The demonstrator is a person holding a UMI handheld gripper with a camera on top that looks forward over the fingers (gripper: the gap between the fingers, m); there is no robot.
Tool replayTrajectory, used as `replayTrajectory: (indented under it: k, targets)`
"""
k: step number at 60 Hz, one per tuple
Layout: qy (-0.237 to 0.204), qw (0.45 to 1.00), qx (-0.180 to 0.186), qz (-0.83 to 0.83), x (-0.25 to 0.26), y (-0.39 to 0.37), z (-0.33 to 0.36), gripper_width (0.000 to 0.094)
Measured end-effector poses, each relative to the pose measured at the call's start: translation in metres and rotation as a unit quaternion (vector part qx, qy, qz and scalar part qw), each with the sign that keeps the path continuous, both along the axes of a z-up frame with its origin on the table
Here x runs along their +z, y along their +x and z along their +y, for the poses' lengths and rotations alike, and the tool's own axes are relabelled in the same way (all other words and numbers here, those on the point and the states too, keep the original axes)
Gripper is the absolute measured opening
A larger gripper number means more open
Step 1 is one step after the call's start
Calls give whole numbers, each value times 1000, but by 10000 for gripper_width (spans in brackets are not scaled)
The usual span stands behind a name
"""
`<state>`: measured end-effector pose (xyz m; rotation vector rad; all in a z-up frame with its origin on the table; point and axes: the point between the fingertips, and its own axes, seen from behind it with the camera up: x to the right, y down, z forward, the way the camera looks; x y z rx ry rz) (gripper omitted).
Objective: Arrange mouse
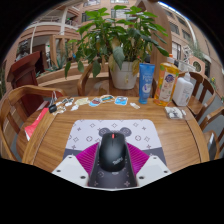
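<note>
Gripper view: black mouse (113,150) sits between the two fingers of the gripper (112,160), nose pointing away from the camera. The magenta pads (86,157) flank it on both sides. Can't confirm contact: the pads run right up to the mouse body, but whether both actually press on it is not resolvable, so grip state is unclear.

The mouse overlaps the near edge of a white mouse pad (112,133) with a cartoon print, lying on a round wooden table (60,135). Its rear end and underside are hidden, so whether it rests on the pad or is lifted can't be told.

Beyond the pad: a row of small flat items (98,101), too small to identify. Further back a potted plant (120,45) in a white pot, with a blue bottle (147,82) and a white bottle (183,90) beside it. Wooden chair (12,110) beside the table, partly cut off. Red object (36,124) at the table edge, unclear what.
</note>
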<state>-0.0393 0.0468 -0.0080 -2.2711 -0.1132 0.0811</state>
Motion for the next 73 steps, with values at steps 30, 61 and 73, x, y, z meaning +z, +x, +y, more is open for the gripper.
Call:
replayTrajectory:
  k: [30, 61, 73]
  targets:
    - [69, 997, -21, -21, 119, 5, -106, 856]
    - [94, 995, -12, -19, 185, -1, -262, 854]
    - [102, 994, -1, -25, 200, 0, -283, 857]
